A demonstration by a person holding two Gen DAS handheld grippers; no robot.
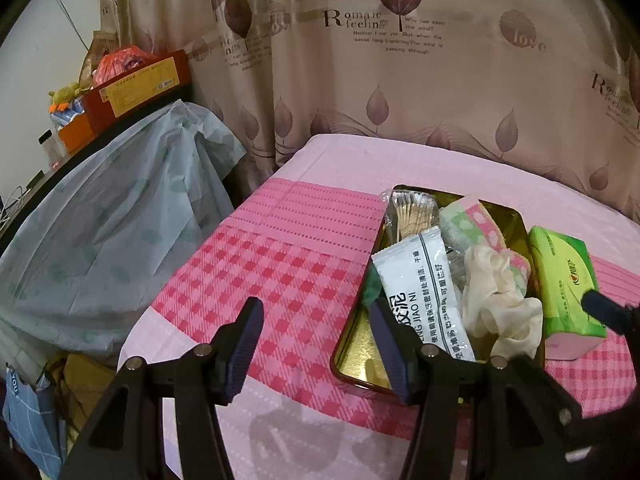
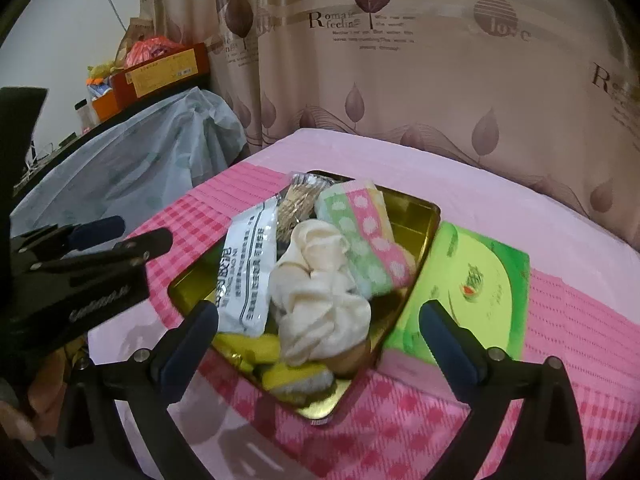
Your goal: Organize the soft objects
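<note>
Right gripper (image 2: 320,332) spread wide, empty, hanging over the cream cloth (image 2: 320,300) bunched in the gold tin (image 2: 416,216) (no pad touching it). Left gripper (image 1: 316,340) parted too, empty, above the pink checked cover (image 1: 280,260) beside the tin. Green tissue pack (image 2: 472,280) just right of the tin

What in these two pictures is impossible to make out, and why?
- Tray floor: both views, mostly covered by the white pouch, cream cloth and dotted towel.
- Yellow items at the tray's near end: right view, blurred and partly under the cloth.
- Tissue pack: its near end is hidden by the right gripper in both views.
- Pouch small print: too small and blurred.
</note>
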